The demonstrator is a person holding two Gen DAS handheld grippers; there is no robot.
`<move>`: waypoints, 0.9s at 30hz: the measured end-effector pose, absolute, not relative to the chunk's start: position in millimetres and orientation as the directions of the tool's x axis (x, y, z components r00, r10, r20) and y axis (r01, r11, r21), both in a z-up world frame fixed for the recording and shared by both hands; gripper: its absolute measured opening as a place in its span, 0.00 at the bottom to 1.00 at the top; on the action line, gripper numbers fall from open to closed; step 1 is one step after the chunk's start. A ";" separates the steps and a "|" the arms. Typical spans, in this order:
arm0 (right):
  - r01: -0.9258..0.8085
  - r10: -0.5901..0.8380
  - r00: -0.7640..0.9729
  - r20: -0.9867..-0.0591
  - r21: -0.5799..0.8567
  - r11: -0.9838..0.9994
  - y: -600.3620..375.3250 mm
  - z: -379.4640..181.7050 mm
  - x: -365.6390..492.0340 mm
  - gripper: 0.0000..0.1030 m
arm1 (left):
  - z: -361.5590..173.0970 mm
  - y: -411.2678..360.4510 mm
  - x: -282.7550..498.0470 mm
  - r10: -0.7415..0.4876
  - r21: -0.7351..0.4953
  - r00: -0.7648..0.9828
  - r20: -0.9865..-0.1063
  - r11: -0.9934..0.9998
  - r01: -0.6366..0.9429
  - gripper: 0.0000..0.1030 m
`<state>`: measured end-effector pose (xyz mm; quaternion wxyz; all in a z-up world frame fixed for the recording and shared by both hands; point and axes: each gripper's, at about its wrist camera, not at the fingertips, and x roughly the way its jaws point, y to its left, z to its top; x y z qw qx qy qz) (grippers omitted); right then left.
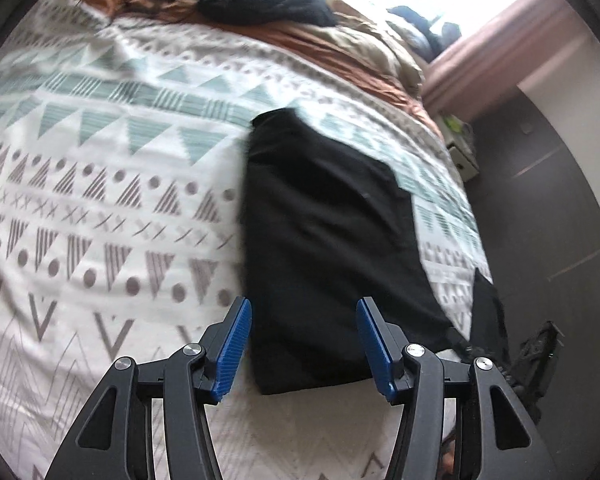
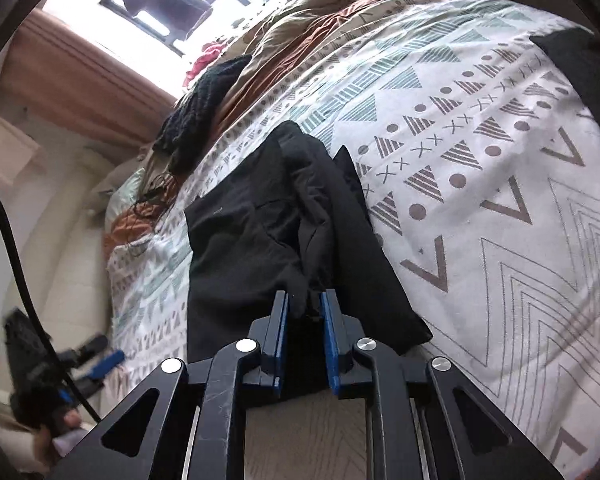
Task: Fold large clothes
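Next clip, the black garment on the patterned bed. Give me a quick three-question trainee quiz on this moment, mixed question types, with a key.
1. True or false: the right tongs are shut on a bunched fold of the black garment.
2. The left tongs are: A) clamped on the bedspread; B) open above the garment's near edge; C) holding the dark knit item.
3. Fill in: the dark knit item lies on the brown and beige ____ at the far end of the bed.

Key: 1 true; 2 B; 3 bedding.

Left tool (image 1: 304,344) gapes over black garment (image 1: 332,248) (folded).
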<state>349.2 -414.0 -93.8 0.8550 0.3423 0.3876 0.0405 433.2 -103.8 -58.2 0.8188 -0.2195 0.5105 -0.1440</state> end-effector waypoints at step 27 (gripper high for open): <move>0.360 0.263 0.633 -0.728 0.577 0.733 -442.9 -148.7 324.9 0.13 | -149.6 -144.3 445.1 -0.493 -0.501 0.268 -0.827 0.864 0.043 0.55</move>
